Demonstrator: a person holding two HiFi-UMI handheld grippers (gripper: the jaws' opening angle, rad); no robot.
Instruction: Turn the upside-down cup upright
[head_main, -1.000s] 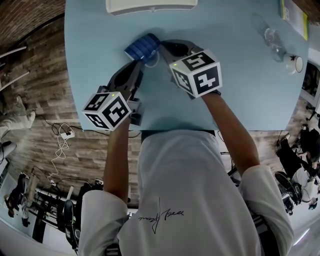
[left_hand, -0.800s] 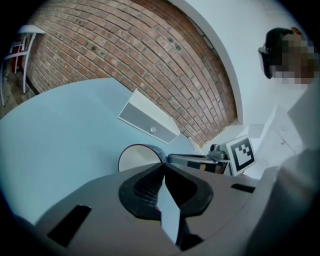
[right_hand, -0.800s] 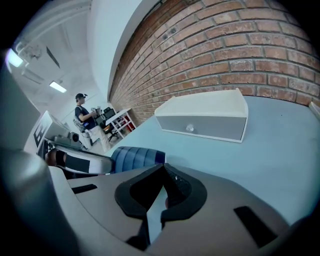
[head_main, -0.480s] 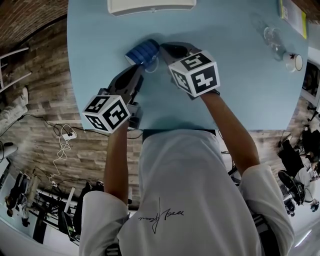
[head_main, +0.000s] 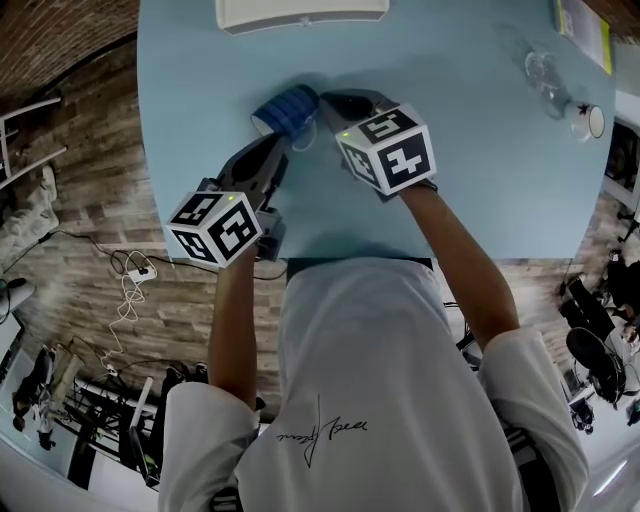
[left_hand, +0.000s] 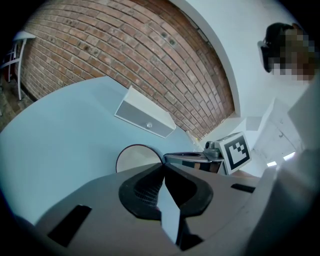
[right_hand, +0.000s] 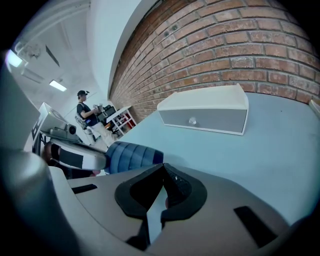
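A ribbed blue cup (head_main: 286, 107) lies tipped on its side on the light blue table (head_main: 480, 170), its pale mouth turned to the near left. My right gripper (head_main: 326, 103) is at the cup's right flank, jaws together, and no part of the cup shows between its pads. My left gripper (head_main: 279, 144) sits just short of the cup on the near side, also shut. In the left gripper view the cup's round pale end (left_hand: 138, 158) shows past my left gripper (left_hand: 163, 168). In the right gripper view the cup (right_hand: 134, 155) lies left of my right gripper (right_hand: 163, 168).
A white box (head_main: 300, 12) stands at the table's far edge. A clear glass (head_main: 546, 74) and a small white cup (head_main: 589, 123) sit at the far right, near a yellow-green item (head_main: 586, 30). The table's near edge runs just under my hands.
The cup has tipped a little further, its mouth turning more to the near left. Both grippers have hardly shifted.
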